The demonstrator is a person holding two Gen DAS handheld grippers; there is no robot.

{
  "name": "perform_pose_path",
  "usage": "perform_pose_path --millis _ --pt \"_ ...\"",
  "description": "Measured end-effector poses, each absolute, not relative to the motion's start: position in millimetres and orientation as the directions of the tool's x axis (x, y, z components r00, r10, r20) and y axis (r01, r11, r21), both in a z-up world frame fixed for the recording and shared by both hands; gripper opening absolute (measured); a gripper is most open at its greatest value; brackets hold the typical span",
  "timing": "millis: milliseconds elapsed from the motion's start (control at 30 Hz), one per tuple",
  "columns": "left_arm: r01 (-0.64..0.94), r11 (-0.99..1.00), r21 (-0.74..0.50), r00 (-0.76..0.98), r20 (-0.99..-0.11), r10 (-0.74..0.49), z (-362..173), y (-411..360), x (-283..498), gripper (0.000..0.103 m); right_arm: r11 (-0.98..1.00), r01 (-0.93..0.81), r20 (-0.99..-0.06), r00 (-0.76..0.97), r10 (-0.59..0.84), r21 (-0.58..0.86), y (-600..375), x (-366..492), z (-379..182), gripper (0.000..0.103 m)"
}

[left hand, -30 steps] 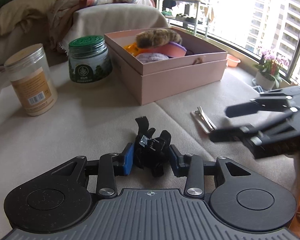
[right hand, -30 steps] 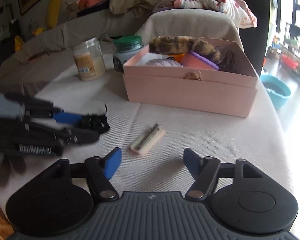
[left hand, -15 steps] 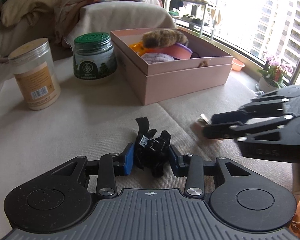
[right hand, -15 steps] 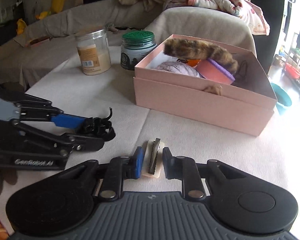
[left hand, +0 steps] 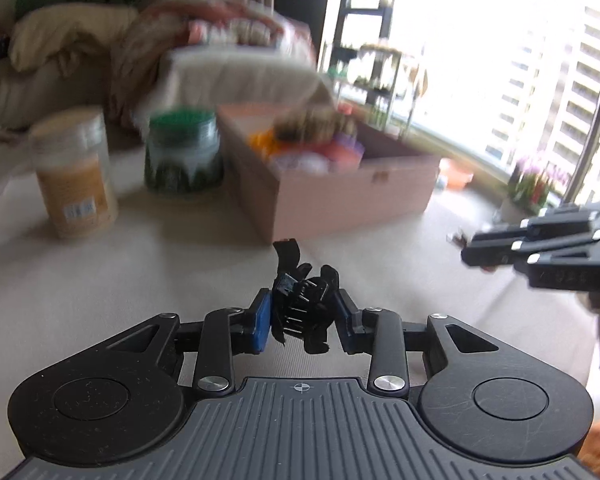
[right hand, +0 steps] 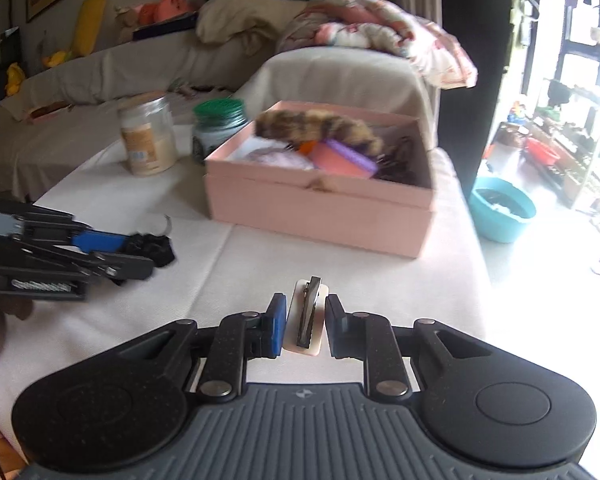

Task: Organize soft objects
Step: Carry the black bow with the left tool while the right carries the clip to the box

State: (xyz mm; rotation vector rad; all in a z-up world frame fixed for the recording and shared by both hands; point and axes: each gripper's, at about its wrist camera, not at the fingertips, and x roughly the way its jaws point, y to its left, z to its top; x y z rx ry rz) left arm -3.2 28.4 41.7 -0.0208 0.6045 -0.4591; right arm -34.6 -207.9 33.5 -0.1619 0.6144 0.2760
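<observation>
My left gripper [left hand: 301,320] is shut on a black claw hair clip [left hand: 301,304] and holds it above the table; it also shows in the right wrist view [right hand: 150,245]. My right gripper [right hand: 304,322] is shut on a flat cream hair clip with a metal clasp [right hand: 307,316], lifted off the cloth. The open pink box [right hand: 319,208] stands ahead of both grippers, holding a furry brown scrunchie [right hand: 319,128], a pink and purple item [right hand: 345,160] and other soft pieces. The left wrist view of the box [left hand: 339,196] is blurred.
A clear jar with a beige label [right hand: 148,140] and a green-lidded jar [right hand: 218,126] stand left of the box. A sofa with pillows and a blanket [right hand: 359,36] lies behind. A teal basin [right hand: 503,208] sits on the floor to the right, past the table edge.
My right gripper closed on the cream hair clip and lifted it off the table. My left gripper rose with the black claw clip and both moved closer to the box.
</observation>
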Motion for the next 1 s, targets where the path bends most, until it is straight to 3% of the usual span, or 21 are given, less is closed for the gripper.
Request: perform_pose_path --millis 267,433,500,533,700,1000 --pt "0.438 0.890 -0.126 0.824 -0.339 -0.453 142 15 65 0.038 0.953 -0.287 -0.431 0.876 0.218 -0.101 -227 -15 90 0.020" --pt "0.421 0.886 -0.195 0.818 -0.341 -0.464 183 -16 145 0.039 0.954 -0.275 -0.335 0.916 0.221 -0.123 -224 51 142 0.023" --pt "0.376 0.901 -0.216 0.820 -0.375 -0.432 175 -20 170 0.039 0.967 -0.215 -0.336 0.928 0.159 -0.134 -223 79 148 0.042" --pt "0.368 0.898 -0.240 0.806 -0.400 -0.437 168 -18 179 0.039 0.972 -0.194 -0.340 0.930 0.140 -0.130 -224 87 146 0.045" --pt "0.429 0.829 -0.359 0.669 -0.490 -0.559 123 -9 187 0.038 0.975 -0.205 -0.404 0.902 0.155 -0.083 -231 79 112 0.053" --pt "0.428 0.846 -0.317 0.659 -0.531 -0.532 107 -19 189 0.039 0.973 -0.212 -0.530 0.837 0.135 -0.087 -226 53 57 0.053"
